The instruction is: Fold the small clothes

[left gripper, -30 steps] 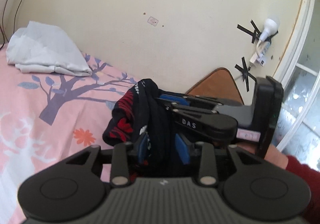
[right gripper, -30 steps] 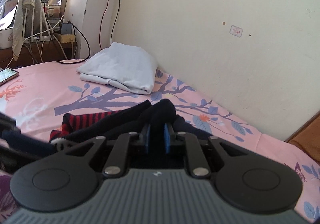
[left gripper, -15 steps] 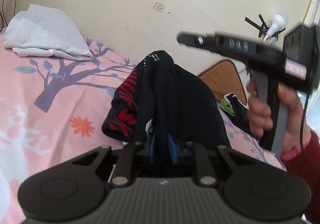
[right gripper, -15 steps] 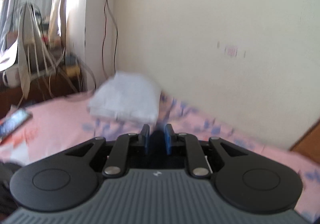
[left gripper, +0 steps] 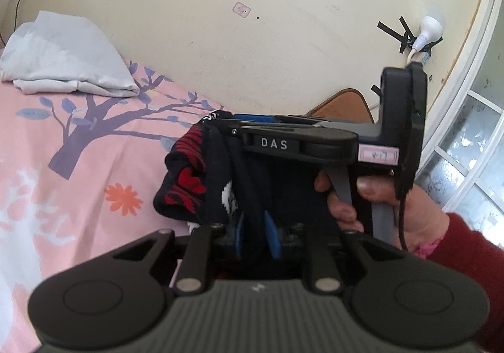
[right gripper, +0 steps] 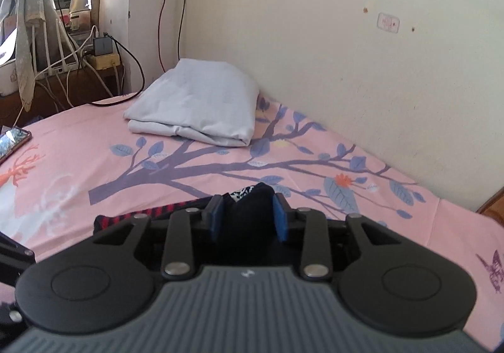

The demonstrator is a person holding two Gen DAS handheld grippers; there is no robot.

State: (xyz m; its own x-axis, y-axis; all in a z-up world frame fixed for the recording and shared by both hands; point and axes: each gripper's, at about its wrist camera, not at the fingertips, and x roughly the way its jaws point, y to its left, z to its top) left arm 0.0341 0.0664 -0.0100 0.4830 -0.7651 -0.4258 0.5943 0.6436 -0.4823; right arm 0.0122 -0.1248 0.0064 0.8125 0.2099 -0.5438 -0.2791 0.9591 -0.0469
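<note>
A small dark navy garment with red and white pattern (left gripper: 201, 182) hangs bunched above the pink bed sheet (left gripper: 63, 182). My left gripper (left gripper: 255, 231) is shut on its lower fold. My right gripper (right gripper: 247, 216) is partly open, and the top of the garment (right gripper: 249, 211) sits between its blue pads. In the left wrist view the right gripper (left gripper: 226, 123) reaches in from the right at the garment's upper edge, held by a hand in a red sleeve. A red-striped part (right gripper: 163, 209) shows to the left of the right gripper.
A folded pale grey cloth (right gripper: 195, 107) lies on the bed by the wall and also shows in the left wrist view (left gripper: 63, 60). A phone (right gripper: 11, 140) lies at the bed's left edge. Cables and a wooden shelf (right gripper: 78, 69) stand beyond. A window frame (left gripper: 466, 119) is at right.
The right gripper swung up away from the garment, then came back down to its top edge with its jaws wider apart. The left gripper kept its hold on the garment.
</note>
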